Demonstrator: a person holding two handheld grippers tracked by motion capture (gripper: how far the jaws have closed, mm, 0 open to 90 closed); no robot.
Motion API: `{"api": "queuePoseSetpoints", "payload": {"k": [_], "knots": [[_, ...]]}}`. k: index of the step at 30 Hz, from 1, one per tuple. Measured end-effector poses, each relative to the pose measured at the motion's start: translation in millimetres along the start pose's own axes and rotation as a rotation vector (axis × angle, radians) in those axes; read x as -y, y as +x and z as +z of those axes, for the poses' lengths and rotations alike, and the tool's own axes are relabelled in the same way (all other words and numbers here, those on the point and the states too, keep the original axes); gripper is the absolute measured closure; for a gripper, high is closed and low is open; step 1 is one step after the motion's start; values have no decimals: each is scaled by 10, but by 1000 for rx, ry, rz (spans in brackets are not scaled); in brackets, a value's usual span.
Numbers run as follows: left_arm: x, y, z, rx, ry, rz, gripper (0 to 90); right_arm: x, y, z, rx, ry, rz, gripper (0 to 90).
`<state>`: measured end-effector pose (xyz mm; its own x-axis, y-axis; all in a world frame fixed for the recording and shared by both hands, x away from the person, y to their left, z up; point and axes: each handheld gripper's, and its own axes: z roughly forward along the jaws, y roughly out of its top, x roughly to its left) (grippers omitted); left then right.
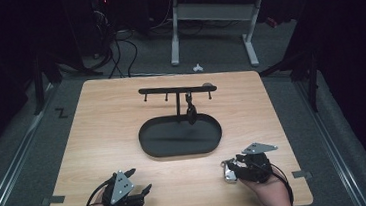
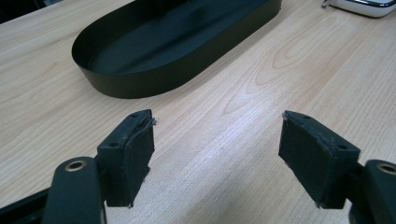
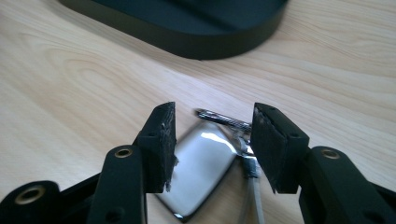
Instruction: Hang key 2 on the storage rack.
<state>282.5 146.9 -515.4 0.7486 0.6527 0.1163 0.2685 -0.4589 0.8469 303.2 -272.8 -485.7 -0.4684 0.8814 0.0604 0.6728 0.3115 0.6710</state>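
A shiny silver tag (image 3: 205, 163) with a metal ring and strap lies on the wooden table (image 1: 108, 134) near the front right edge. My right gripper (image 3: 212, 140) hovers low over it, jaws half apart. The tag sits between and under the pads (image 3: 161, 144), and I see no squeeze on it. In the high view the tag (image 1: 228, 172) is at the tips of the right gripper (image 1: 233, 168). My left gripper (image 2: 217, 156) rests near the front left, open wide with bare wood between its pads; in the high view this left gripper (image 1: 137, 182) points toward the tray.
A black oval tray (image 1: 147, 144) sits mid-table with a black T-shaped hook stand (image 1: 176, 90) rising from its far side; a small dark item (image 1: 191, 113) hangs from one hook. Bare wood lies left and right of the tray.
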Motion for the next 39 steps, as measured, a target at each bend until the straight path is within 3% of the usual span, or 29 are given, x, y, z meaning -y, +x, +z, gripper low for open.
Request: {"api": "queuePoseSetpoints", "payload": {"k": [10, 13, 21, 23, 28, 31, 32, 33, 34, 39], "knots": [[9, 1, -3, -1, 3, 0, 272, -31, -107, 263, -16, 46, 20, 499], [29, 9, -21, -6, 8, -4, 272, -34, -147, 331, -28, 58, 35, 556], [71, 30, -109, -21, 2, -20, 273, -63, -217, 280, -25, 38, 67, 782], [70, 31, -108, -21, 2, -20, 273, -63, -218, 278, -22, 35, 68, 782], [60, 14, -84, -15, 8, -10, 273, -91, -151, 303, -30, 30, 45, 553], [62, 9, -86, -14, 7, -9, 273, -91, -137, 345, -26, 54, 42, 562], [68, 9, -96, -15, 10, -8, 273, -79, -156, 378, -34, 61, 46, 636], [68, 9, -96, -15, 10, -8, 273, -79, -156, 378, -34, 61, 46, 636], [79, 17, -111, -18, 11, -10, 273, -73, -189, 375, -54, 57, 70, 717], [88, 25, -127, -21, 7, -16, 274, -67, -236, 347, -38, 45, 90, 838]]}}
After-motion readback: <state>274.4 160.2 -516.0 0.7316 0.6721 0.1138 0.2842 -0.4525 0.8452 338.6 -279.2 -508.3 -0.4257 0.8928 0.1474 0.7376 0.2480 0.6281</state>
